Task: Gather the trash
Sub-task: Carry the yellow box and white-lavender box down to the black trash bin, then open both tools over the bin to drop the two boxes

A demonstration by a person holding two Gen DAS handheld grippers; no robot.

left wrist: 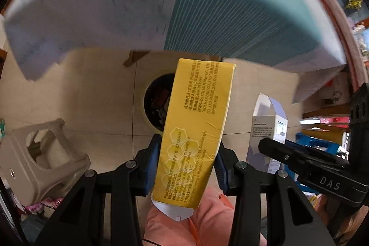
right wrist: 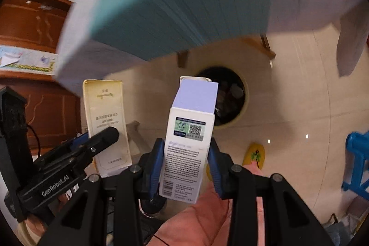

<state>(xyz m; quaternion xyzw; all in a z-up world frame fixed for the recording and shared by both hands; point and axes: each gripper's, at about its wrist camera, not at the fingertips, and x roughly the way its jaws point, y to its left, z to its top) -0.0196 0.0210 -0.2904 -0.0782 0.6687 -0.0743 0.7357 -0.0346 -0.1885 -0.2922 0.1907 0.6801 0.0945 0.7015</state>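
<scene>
- Carrying one empty carton each, both grippers hang above the round trash bin [left wrist: 155, 105] on the tiled floor [left wrist: 103, 89], just in front of the table edge [left wrist: 230, 22].
- The left gripper [left wrist: 186, 165] has its jaws part-way closed and pressed on a yellow box [left wrist: 196, 130], whose top end reaches over the bin's right rim in the left wrist view.
- The right gripper [right wrist: 186, 167] clamps a white and lilac box [right wrist: 188, 149] the same way, its upper end covering the bin's left rim in the right wrist view.
- By these pictures the step in hand is delivery: both cartons are picked up and neither is released.
- Next, each box likely needs centring over the bin mouth before the jaws spread, or it may land on the floor.
- A beige stool [left wrist: 43, 153] stands left of the bin.
</scene>
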